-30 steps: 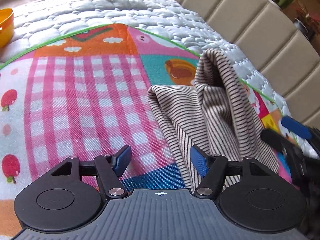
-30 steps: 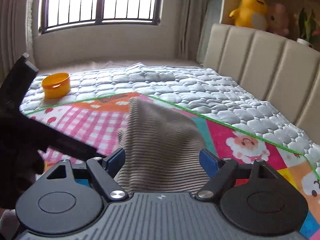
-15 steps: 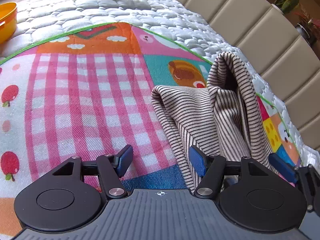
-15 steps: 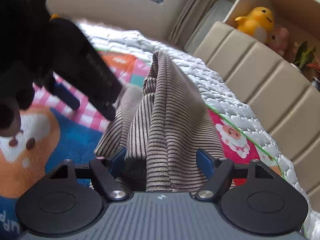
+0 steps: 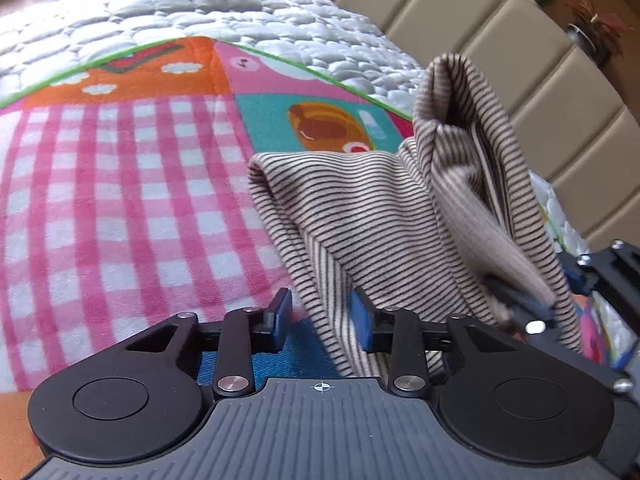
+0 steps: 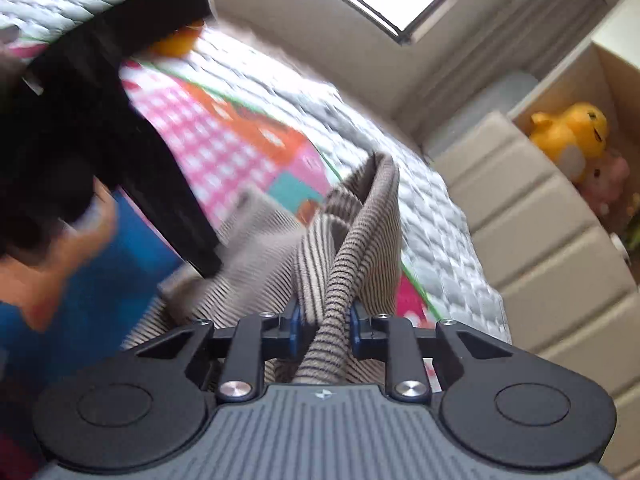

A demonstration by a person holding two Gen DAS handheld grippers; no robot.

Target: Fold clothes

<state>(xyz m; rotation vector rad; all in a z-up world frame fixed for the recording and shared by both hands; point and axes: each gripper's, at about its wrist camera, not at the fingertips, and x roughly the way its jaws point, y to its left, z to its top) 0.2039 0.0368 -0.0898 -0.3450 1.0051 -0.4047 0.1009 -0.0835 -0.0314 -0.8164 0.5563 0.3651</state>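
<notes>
Striped garment (image 6: 344,264) pinched by right gripper (image 6: 323,328) (left gripper (image 5: 322,316) jaws parted).

Patchwork blanket (image 5: 120,184), quilted mattress (image 5: 240,12), duck plush (image 6: 568,136).

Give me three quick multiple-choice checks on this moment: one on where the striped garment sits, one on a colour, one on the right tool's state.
1. Where does the striped garment lie?
A. on the colourful play mat
B. on the beige headboard
C. in the yellow bowl

2. What colour are the pads on the left tool?
A. red
B. blue
C. green

3. What is the right tool doing?
A. hanging open over the bare quilt
B. closed on nothing
C. closed on a bunched fold of the garment

Answers:
1 A, the cloth rests on the pink check and teal squares.
2 B, both pads show blue.
3 C, striped cloth fills the narrow gap between its pads.
</notes>
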